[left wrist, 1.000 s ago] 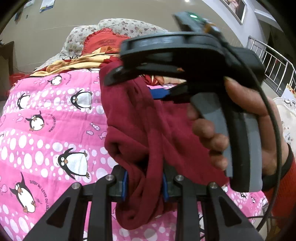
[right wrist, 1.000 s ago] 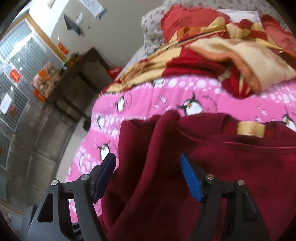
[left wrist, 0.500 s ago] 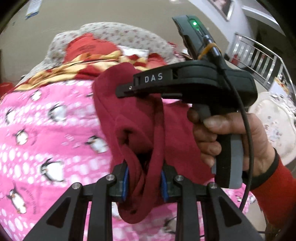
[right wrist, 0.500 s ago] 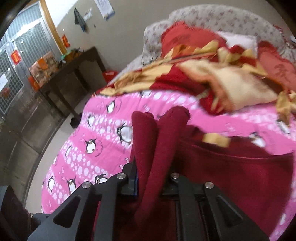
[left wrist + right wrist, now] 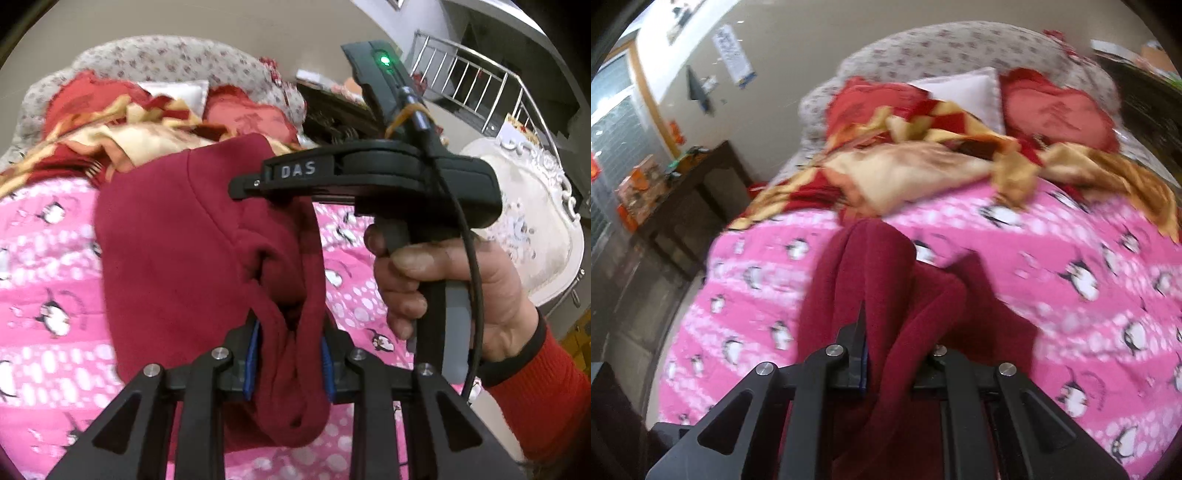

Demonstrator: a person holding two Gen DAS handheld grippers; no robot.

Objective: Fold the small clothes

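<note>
The left gripper (image 5: 290, 363) is clamping a bunched fold of the dark red fleece garment (image 5: 192, 258), which is hanging above the pink penguin-print quilt (image 5: 44, 266). Over at about two o'clock in the left wrist view, the right gripper (image 5: 895, 360) is showing from outside, gripped by the person's right hand (image 5: 454, 288), and its own camera is showing its blue pads pinching another thick ridge of the same fleece.

The risks, as I am judging them: both grips are taking rolled bundles, not clean edges, so layers may be slipping out or the fold may be landing crooked; the loose tail hanging at six o'clock could be tucking under.

Writing: "DAS" is reading clearly on the right gripper's black body. The quilt's lettering is too blurred.
</note>
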